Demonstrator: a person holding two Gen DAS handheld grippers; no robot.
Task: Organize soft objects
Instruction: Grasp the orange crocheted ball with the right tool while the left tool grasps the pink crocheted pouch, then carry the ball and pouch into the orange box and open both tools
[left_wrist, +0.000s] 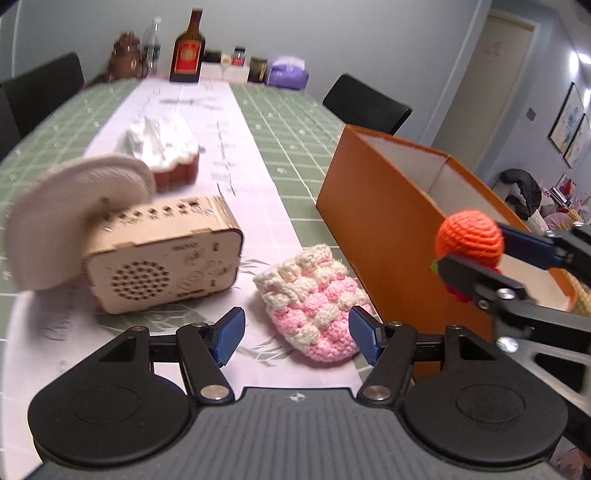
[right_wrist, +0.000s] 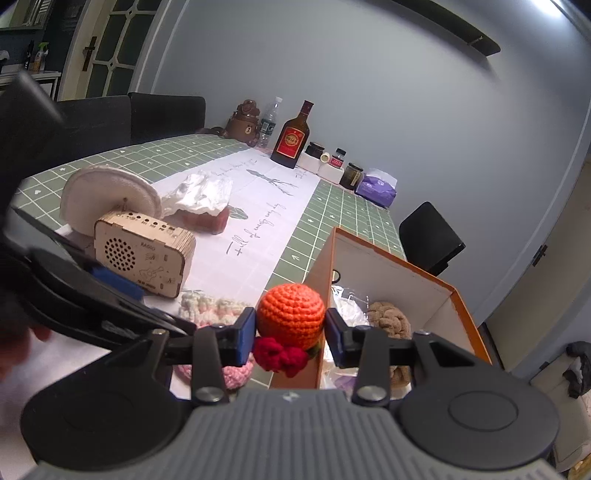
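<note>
A: Your right gripper (right_wrist: 290, 338) pinches the orange ball (right_wrist: 290, 314) at the box's (right_wrist: 408, 271) near-left edge. It could catch the wall and drop outside.

B: Left gripper (left_wrist: 296, 334) spread, empty, over the pink pouch (left_wrist: 314, 302). Go.

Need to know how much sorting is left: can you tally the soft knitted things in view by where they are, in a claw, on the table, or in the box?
In a claw: 1, orange crochet ball in the right claw
On the table: 1, pink and cream crochet pouch
In the orange box: 1, tan knitted piece
Total: 3
</note>
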